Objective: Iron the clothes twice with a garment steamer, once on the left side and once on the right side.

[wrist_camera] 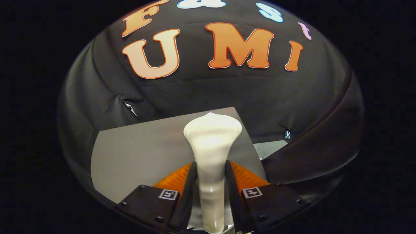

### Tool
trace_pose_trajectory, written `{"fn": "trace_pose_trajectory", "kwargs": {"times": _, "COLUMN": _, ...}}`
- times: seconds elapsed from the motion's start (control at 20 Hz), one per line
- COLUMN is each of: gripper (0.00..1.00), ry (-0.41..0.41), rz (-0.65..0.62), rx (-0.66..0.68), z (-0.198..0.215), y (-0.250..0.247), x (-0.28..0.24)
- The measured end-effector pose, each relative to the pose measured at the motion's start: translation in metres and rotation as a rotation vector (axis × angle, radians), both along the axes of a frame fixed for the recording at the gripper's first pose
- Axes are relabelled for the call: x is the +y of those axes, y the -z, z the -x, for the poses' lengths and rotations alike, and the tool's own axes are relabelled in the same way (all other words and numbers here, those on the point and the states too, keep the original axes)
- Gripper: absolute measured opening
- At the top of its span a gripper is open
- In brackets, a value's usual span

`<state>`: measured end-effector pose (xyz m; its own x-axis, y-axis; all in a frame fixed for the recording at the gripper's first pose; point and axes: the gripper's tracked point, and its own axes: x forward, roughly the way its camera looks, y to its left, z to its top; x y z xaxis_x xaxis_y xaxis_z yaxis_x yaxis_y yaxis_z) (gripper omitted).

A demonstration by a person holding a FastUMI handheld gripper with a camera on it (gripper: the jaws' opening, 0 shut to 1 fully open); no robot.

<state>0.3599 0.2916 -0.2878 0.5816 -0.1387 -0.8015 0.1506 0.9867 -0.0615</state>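
The gripper (pixel 211 169) had both fingers clamped on the white garment steamer's (pixel 212 146) handle, its flared head rising beyond them over the grey tabletop (pixel 136 156).

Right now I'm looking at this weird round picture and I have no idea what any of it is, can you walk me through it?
This picture comes from a small wide-angle camera riding on a hand-held gripper, a two-finger clamp that a person carries; there is no robot arm. The camera looks forward along the two fingers, and the lens bends everything into a round shape.

Clamped between the fingers is a white garment steamer: its narrow handle runs up between them and widens into the head just beyond the fingertips. Both fingers press on the handle, so it is held.

Beyond the steamer lies a flat grey surface, probably the garment or board to be steamed; I cannot tell which. Behind hangs the booth's black cloth wall.
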Motion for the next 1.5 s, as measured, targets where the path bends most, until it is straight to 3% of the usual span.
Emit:
{"fn": "trace_pose_trajectory", "kwargs": {"times": 0.15, "gripper": 0.53, "ry": 0.004, "rz": -0.005, "rx": -0.009, "z": 0.000, "y": -0.001, "x": 0.001}}
{"fn": "trace_pose_trajectory", "kwargs": {"times": 0.4, "gripper": 0.37, "ry": -0.015, "rz": 0.001, "rx": -0.071, "z": 0.003, "y": -0.007, "x": 0.004}}
{"fn": "trace_pose_trajectory", "kwargs": {"times": 0.65, "gripper": 0.37, "ry": -0.035, "rz": -0.004, "rx": -0.122, "z": 0.014, "y": -0.032, "x": 0.011}}
{"fn": "trace_pose_trajectory", "kwargs": {"times": 0.7, "gripper": 0.30, "ry": -0.029, "rz": -0.007, "rx": -0.142, "z": 0.015, "y": -0.038, "x": 0.012}}
{"fn": "trace_pose_trajectory", "kwargs": {"times": 1.0, "gripper": 0.30, "ry": -0.065, "rz": -0.037, "rx": -0.158, "z": 0.050, "y": -0.042, "x": 0.025}}
{"fn": "trace_pose_trajectory", "kwargs": {"times": 1.5, "gripper": 0.29, "ry": -0.121, "rz": -0.107, "rx": -0.371, "z": 0.139, "y": -0.096, "x": 0.034}}
